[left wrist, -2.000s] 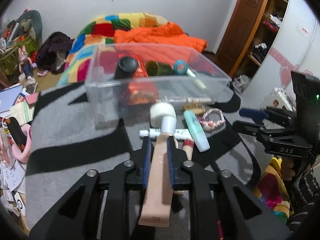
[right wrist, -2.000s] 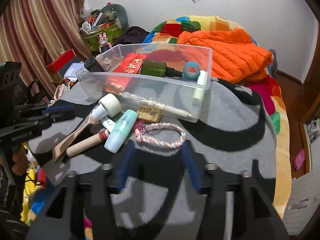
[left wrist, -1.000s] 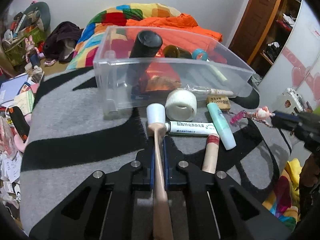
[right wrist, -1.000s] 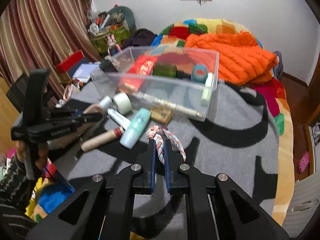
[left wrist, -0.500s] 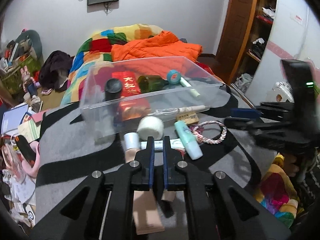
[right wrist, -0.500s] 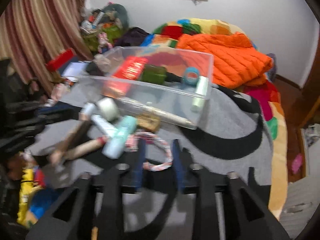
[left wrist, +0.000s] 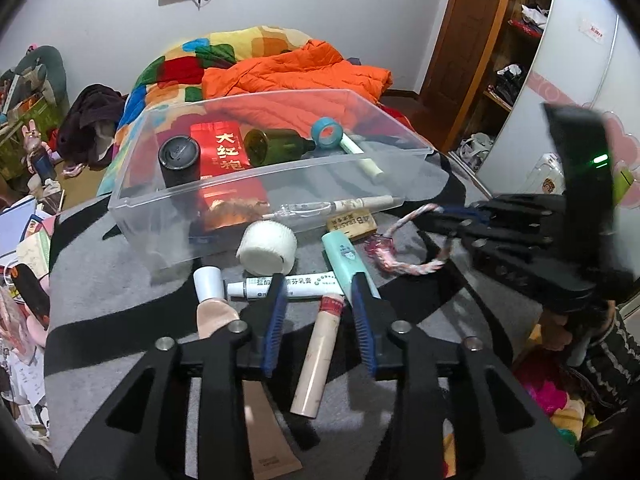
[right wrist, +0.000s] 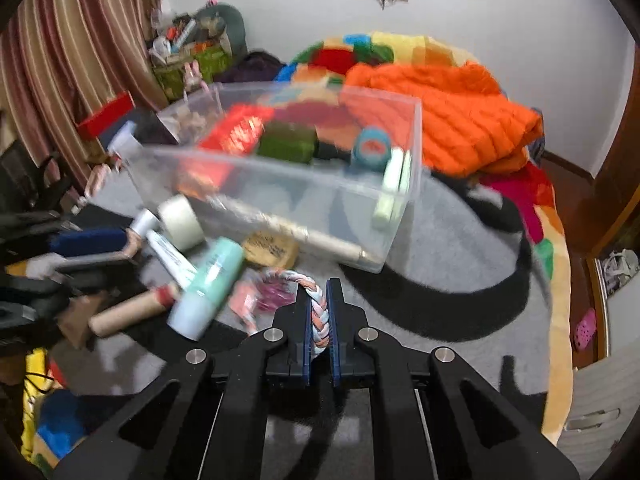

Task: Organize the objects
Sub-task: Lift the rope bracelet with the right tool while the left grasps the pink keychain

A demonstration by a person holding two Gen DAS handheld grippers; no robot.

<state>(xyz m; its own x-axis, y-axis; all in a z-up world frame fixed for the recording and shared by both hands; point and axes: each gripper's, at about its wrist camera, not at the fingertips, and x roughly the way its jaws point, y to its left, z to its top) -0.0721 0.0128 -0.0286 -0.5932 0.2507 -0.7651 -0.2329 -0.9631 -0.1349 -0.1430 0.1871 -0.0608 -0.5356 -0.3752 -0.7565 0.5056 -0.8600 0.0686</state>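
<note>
Rope lifted by the right gripper (right wrist: 319, 312); spatula released by the left gripper (left wrist: 320, 300).
The right jaws are closed on the braided rope (right wrist: 319, 312), raised since a second ago and ready for the bin (left wrist: 248, 184); the left jaws, then clamped on the spatula (left wrist: 216, 312), are parted and empty; a grey rug (left wrist: 120, 280) is seen in a cluttered bedroom.

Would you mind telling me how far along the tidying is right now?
Partly done. The clear bin already holds a red packet, green bottle and tape roll. The right gripper is shut on the braided rope; the left gripper is open. The mint tube, white roll and toothpaste remain outside.
</note>
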